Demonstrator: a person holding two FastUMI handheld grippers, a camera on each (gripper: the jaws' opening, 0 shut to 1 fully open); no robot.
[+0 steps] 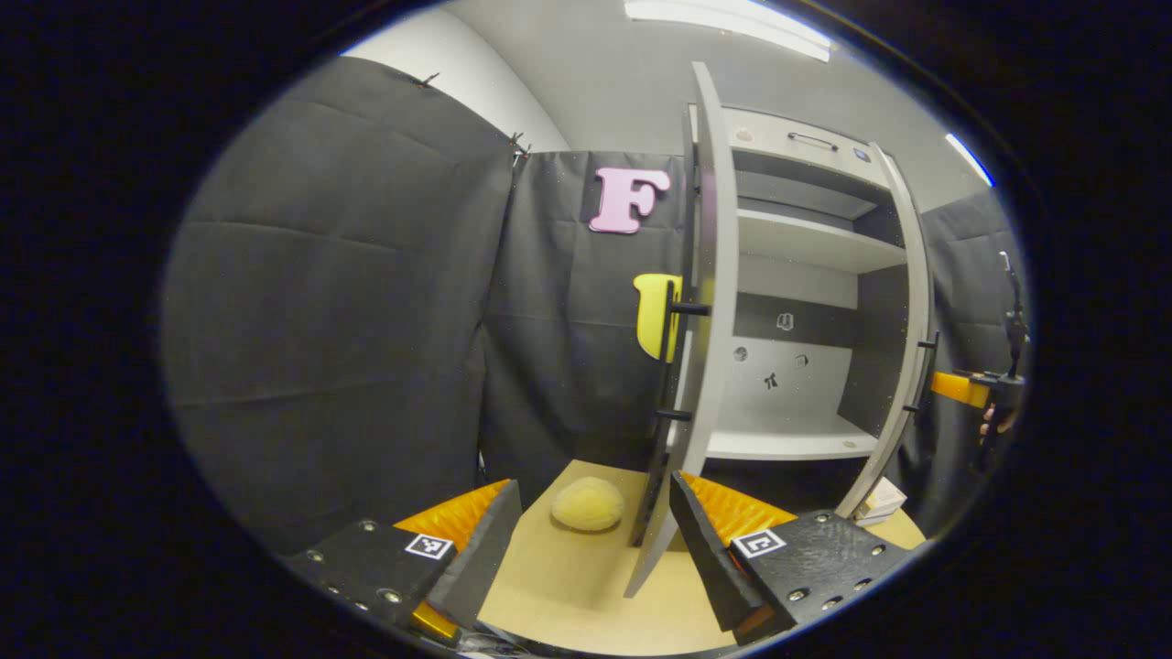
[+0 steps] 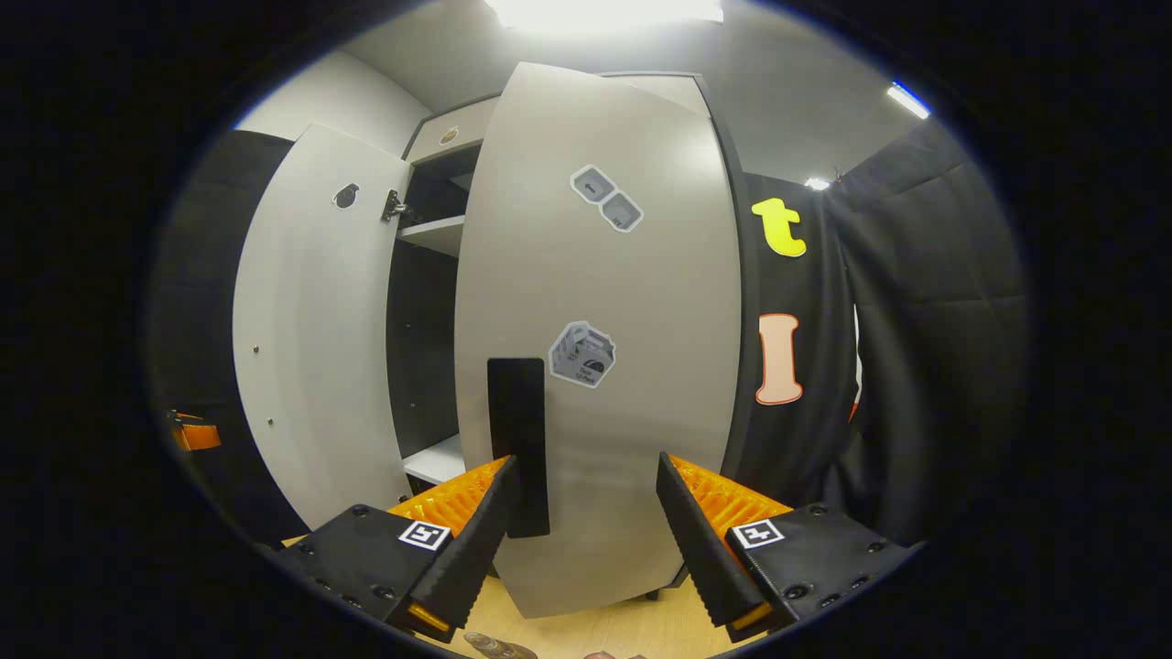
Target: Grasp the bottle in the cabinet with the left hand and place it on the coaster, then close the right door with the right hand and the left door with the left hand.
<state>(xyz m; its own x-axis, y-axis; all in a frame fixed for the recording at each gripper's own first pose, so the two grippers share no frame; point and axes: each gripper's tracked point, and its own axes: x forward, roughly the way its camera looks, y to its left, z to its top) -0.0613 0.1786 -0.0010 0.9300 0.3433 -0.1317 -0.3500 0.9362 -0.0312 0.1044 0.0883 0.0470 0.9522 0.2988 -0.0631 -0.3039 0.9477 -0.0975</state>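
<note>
Grey door panels dominate both views. In the right gripper view the right gripper [image 2: 586, 513] stands with its fingers spread and empty, facing the outer face of the right door [image 2: 604, 366], close by its dark handle [image 2: 518, 439]; the left door [image 2: 311, 339] hangs wide open beyond it. In the left gripper view the left gripper [image 1: 595, 540] is likewise spread and holds nothing, aimed at the edge of the left door and its handle [image 1: 667, 403], above the table [image 1: 568, 586], where a pale yellow lump [image 1: 588, 504] lies. The cabinet [image 1: 806, 275] shelves look bare; I cannot make out the bottle, and whether the lump is the coaster I cannot tell. Judgement: door closing is under way. Risks: a finger catching on the handle, a door swinging into the other gripper, or a slam shaking the cabinet if pushed too hard.
</note>
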